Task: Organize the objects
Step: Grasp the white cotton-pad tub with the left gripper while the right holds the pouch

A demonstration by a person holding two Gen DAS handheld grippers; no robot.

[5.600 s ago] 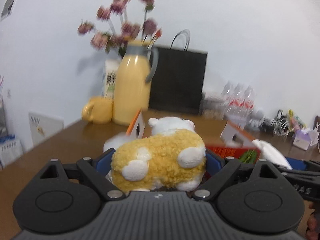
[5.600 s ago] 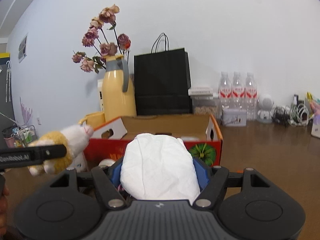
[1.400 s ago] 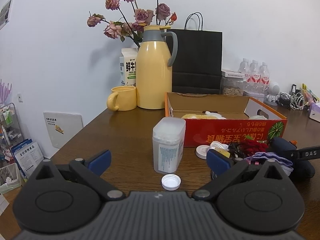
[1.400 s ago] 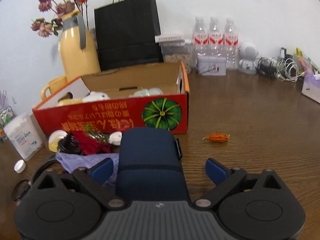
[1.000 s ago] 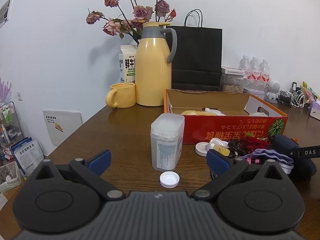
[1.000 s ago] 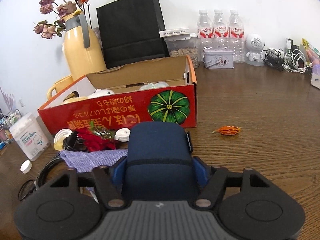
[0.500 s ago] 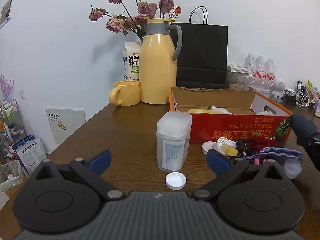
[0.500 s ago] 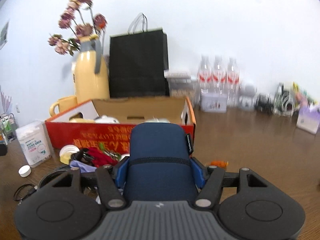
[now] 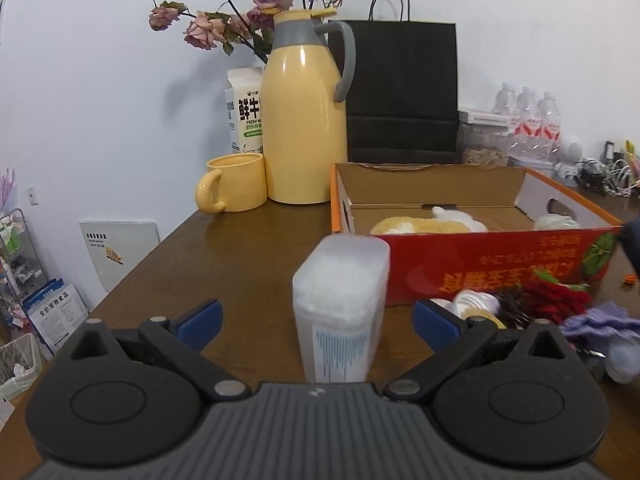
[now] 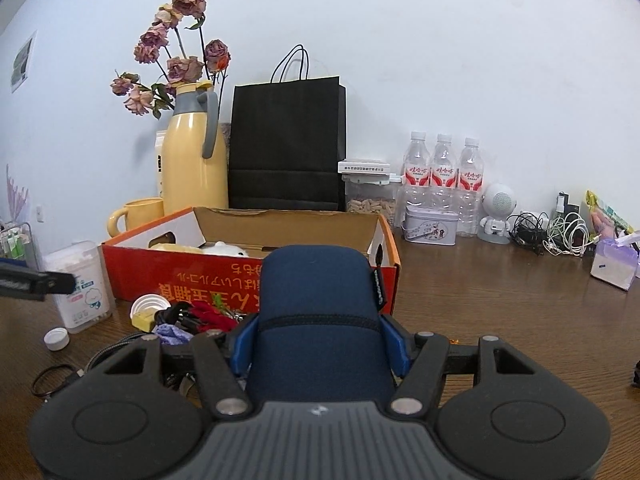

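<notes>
Plush toy [image 9: 426, 225] lies boxed; right tool [image 10: 320, 344] clamps navy fabric pouch [image 10: 318, 320]; left tool [image 9: 316, 320] gapes around translucent plastic swab box [image 9: 340, 304]; clutter remains.

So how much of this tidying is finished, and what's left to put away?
Partly done. A plush toy already lies in the red box. The right gripper is clamped on a navy pouch; the open left gripper flanks the cotton swab tub. The clutter by the box remains.
</notes>
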